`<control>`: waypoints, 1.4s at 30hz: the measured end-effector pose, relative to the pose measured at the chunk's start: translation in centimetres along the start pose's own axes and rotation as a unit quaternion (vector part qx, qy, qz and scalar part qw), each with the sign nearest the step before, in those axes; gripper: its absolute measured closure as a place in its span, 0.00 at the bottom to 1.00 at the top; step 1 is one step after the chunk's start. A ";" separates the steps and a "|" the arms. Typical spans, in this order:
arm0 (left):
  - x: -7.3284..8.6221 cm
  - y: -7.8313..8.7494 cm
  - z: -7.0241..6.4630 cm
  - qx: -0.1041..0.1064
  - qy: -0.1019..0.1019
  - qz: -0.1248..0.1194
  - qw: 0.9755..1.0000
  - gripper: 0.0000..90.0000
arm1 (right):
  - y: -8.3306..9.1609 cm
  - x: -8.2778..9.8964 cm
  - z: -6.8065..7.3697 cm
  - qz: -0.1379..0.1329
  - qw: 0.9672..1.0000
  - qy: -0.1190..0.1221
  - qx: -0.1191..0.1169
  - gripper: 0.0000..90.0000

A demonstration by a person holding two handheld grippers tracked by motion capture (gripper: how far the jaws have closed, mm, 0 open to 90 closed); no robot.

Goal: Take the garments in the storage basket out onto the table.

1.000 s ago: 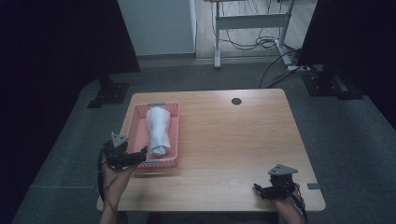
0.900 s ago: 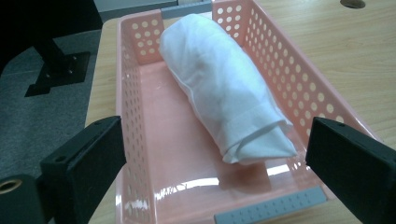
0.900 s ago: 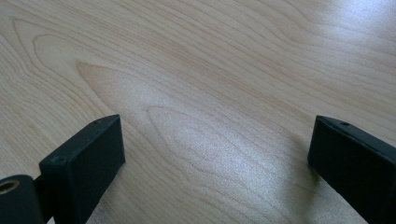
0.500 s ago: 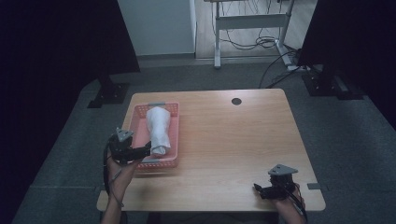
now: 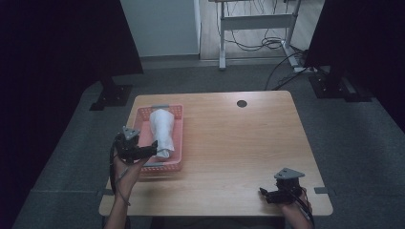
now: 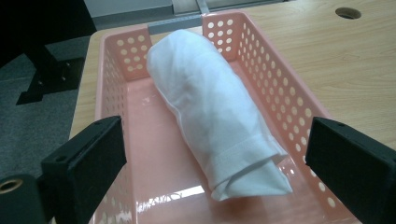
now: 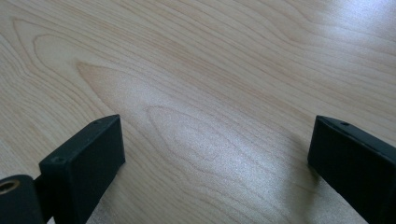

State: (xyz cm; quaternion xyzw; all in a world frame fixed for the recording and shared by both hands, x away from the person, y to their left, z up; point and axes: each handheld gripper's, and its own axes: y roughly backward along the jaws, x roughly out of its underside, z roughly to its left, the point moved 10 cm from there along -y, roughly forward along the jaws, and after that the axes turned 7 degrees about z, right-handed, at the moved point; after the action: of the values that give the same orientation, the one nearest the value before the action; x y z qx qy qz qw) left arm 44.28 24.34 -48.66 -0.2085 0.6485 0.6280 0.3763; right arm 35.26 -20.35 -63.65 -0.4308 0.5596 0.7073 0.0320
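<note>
One wooden table (image 5: pixel 229 143) is carrying one pink perforated basket (image 5: pixel 176 114), which is sitting toward the table's left side with its long axis running away from the person. One rolled white cloth (image 5: pixel 162 131) is lying lengthwise inside the basket, and in the left gripper view the cloth (image 6: pixel 210 112) is resting on the basket's glossy floor, slanting from the far left corner toward the near right wall (image 6: pixel 275 88), with its folded, hemmed end facing the camera. Two grippers are being held, one in each of the person's hands. The left gripper (image 5: pixel 154 147) is hovering at the near end of the basket, pointing across the roll's near end, and its two black jaws are standing wide apart, released, with the cloth's near end showing between them and neither jaw touching it. The right gripper (image 5: pixel 263 192) is sitting low by the table's near right corner, well apart from the basket, and its two jaws are likewise spread wide over bare wood grain (image 7: pixel 210 93), grasping nothing; whether it is actually resting on the tabletop or hanging just above it is hard to tell from these angles. One small round hole (image 5: pixel 241 103) is showing in the tabletop near the far edge. Beyond the table, one white desk frame (image 5: pixel 253 28) is standing on the floor with a tangle of cables (image 5: pixel 267 44) beneath it.
</note>
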 end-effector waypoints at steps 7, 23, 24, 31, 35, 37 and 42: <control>-0.5 -0.5 -0.3 0.002 0.000 -0.002 1.000 0.05 | 0.0 0.0 0.0 0.000 1.000 0.000 0.000 0.04; -1.9 -1.6 -0.9 0.002 -0.002 -0.008 1.000 0.05 | 0.0 0.0 0.0 0.000 1.000 0.000 0.000 0.04; -1.9 -1.7 -1.0 0.002 -0.003 -0.007 1.000 0.05 | 0.0 0.0 0.0 0.000 1.000 -0.001 0.000 0.04; -2.6 -2.4 -1.1 0.001 -0.003 -0.009 1.000 0.05 | 0.0 0.0 0.0 0.001 1.000 -0.001 0.000 0.04; -2.9 -2.7 -1.3 0.001 -0.004 -0.010 1.000 0.05 | 0.0 0.0 0.0 0.000 1.000 0.000 0.000 0.04; -3.2 -2.9 -1.5 0.002 -0.003 -0.011 1.000 0.05 | 0.0 0.0 0.0 0.001 1.000 0.000 0.000 0.04; -3.4 -3.3 -1.7 0.002 -0.006 -0.012 1.000 0.05 | 0.0 0.0 0.0 0.000 1.000 0.000 0.000 0.04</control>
State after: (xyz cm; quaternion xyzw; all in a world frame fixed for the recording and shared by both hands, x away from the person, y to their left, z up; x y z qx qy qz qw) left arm 48.50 21.64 -48.39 -0.2119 0.6449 0.6235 0.3877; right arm 35.26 -20.35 -63.65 -0.4308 0.5598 0.7072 0.0317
